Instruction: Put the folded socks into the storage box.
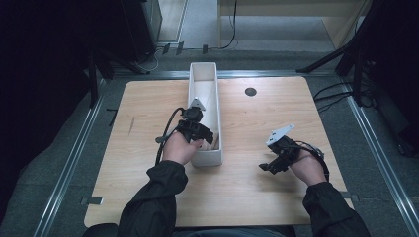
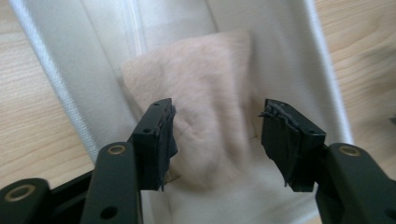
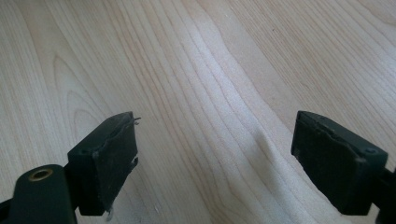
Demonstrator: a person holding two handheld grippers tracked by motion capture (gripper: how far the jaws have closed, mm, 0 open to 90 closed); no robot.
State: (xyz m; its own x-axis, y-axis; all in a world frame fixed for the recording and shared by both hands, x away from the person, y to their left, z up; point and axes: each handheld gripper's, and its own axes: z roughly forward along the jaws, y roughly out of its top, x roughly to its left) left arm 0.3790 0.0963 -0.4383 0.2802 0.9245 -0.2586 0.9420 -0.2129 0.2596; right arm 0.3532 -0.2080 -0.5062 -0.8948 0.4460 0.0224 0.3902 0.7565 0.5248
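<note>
Your left gripper [image 2: 215, 135] hangs open over the beige cloth [image 2: 205, 93] lying inside the white bin [image 1: 210, 148]. Right of that bin, your right gripper [image 3: 215, 158] hovers open above bare tabletop [image 3: 196, 56].

The high view looked forward and down from above the person's side, far enough off to take in the whole wooden surface [image 1: 148, 197], the long white bin [image 1: 207, 103] along its middle and the floor beyond. The left gripper view rode on the left hand-held gripper [image 1: 197, 132] and looked steeply down, very near, into that bin [image 2: 84, 60] and onto a beige cloth [image 2: 205, 98] inside it; it shared the bin and strips of wood with the high view. The right gripper view sat on the right hand-held gripper [image 1: 269, 168], close above bare wood grain [image 3: 210, 70], a patch of the same surface seen from above.
</note>
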